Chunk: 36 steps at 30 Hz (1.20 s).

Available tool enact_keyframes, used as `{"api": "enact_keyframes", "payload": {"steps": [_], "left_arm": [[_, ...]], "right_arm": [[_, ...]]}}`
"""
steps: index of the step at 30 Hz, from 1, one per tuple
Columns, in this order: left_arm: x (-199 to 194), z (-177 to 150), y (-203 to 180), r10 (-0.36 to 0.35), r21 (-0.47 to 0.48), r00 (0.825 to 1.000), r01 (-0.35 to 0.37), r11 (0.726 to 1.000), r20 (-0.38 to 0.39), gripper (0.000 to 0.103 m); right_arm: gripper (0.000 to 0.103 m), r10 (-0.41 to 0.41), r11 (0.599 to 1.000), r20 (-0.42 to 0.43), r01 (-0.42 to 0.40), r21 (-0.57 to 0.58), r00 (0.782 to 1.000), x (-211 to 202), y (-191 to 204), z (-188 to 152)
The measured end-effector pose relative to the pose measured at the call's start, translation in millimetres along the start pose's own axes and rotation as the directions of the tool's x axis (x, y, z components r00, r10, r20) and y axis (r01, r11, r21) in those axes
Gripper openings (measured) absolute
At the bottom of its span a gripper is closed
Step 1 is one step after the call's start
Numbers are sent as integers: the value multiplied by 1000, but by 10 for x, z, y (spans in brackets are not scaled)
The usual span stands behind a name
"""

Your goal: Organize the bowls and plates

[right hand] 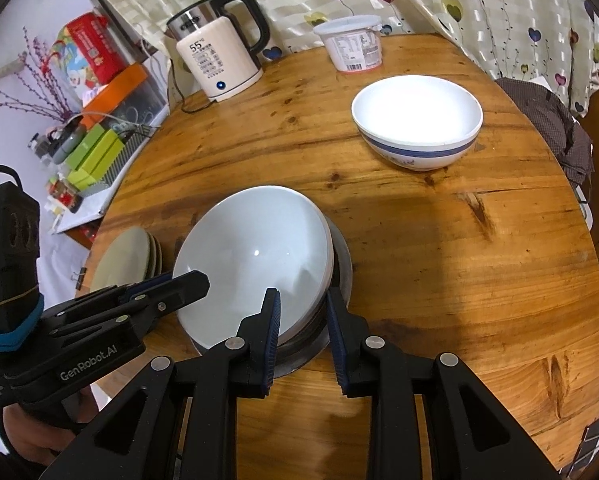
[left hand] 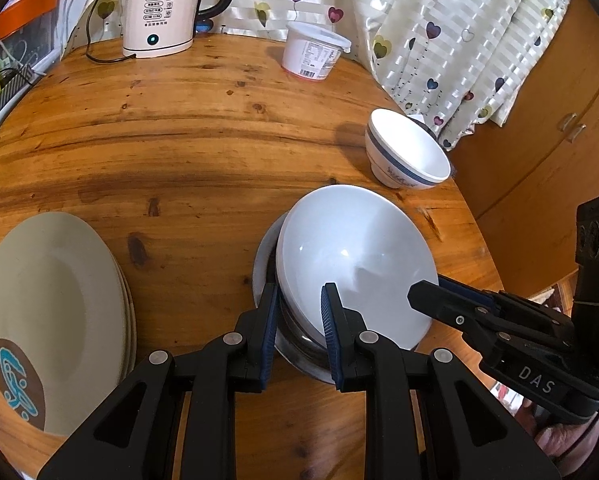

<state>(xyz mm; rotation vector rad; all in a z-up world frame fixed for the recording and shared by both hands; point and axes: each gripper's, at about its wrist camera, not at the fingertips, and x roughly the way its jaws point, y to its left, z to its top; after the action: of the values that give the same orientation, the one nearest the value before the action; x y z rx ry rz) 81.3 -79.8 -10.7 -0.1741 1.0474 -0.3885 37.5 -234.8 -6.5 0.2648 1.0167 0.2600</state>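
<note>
Left hand-held gripper (left hand: 299, 336) | tilted down | straddling white bowl (left hand: 355, 256) rim

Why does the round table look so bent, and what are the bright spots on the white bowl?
Left wrist view: the fisheye lens bows the wooden table and darkens the corners; small glare spots sit on the white bowl. Right wrist view: same bending, a glint on that bowl, and a soft shadow on the wood beside it.
</note>
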Motion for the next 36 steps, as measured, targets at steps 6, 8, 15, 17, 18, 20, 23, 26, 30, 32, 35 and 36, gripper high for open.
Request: {"api": "enact_keyframes", "payload": {"steps": [6, 8, 15, 17, 18, 20, 23, 26, 30, 32, 35, 36], "left_arm": [[4, -3, -2, -6, 1, 1000, 6, 1000, -2, 23], [5, -2, 1, -7, 1, 1000, 7, 1000, -3, 23], [3, -10, 6, -20, -7, 1000, 20, 1000, -1, 23], [-5, -12, 8, -19, -7, 1000, 19, 1000, 1, 24], [-14, -14, 9, -19, -7, 1000, 19, 1000, 5, 24], [-29, -10, 9, -22, -7, 1000, 22, 1000, 11, 24], [-60, -1, 18, -21, -10, 1000, 22, 1000, 23, 24], [-89, 7, 33, -21, -15, 999, 22, 1000, 33, 24], [-131, 12, 50, -23, -19, 999, 24, 1000, 47, 24], [-147, 21, 50, -24, -17, 998, 25, 1000, 54, 24], [-172, 22, 46, -29, -14, 998, 30, 999, 63, 24], [-180, 27, 42, -30, -12, 997, 31, 999, 66, 24]], "right_arm": [[25, 0, 1000, 0, 0, 3, 1000, -5, -7, -2], [25, -2, 1000, 0, 2, -1, 1000, -5, -9, -4], [26, -4, 1000, 4, 4, -1, 1000, -14, -5, -5], [26, -3, 1000, 10, 4, -3, 1000, -30, -11, -6], [26, -2, 1000, 12, 2, -4, 1000, -38, -7, -4], [26, -3, 1000, 19, 3, -9, 1000, -59, -3, 1], [26, -2, 1000, 28, 3, -14, 1000, -91, 0, 11], [31, -2, 1000, 36, 3, -17, 999, -116, -1, 25], [38, 3, 1000, 46, -3, -18, 999, -147, -13, 34], [42, 8, 1000, 50, -7, -19, 999, -158, -14, 35], [46, 14, 1000, 58, -12, -24, 998, -184, -24, 44], [48, 17, 1000, 61, -16, -27, 998, -192, -27, 49]]}}
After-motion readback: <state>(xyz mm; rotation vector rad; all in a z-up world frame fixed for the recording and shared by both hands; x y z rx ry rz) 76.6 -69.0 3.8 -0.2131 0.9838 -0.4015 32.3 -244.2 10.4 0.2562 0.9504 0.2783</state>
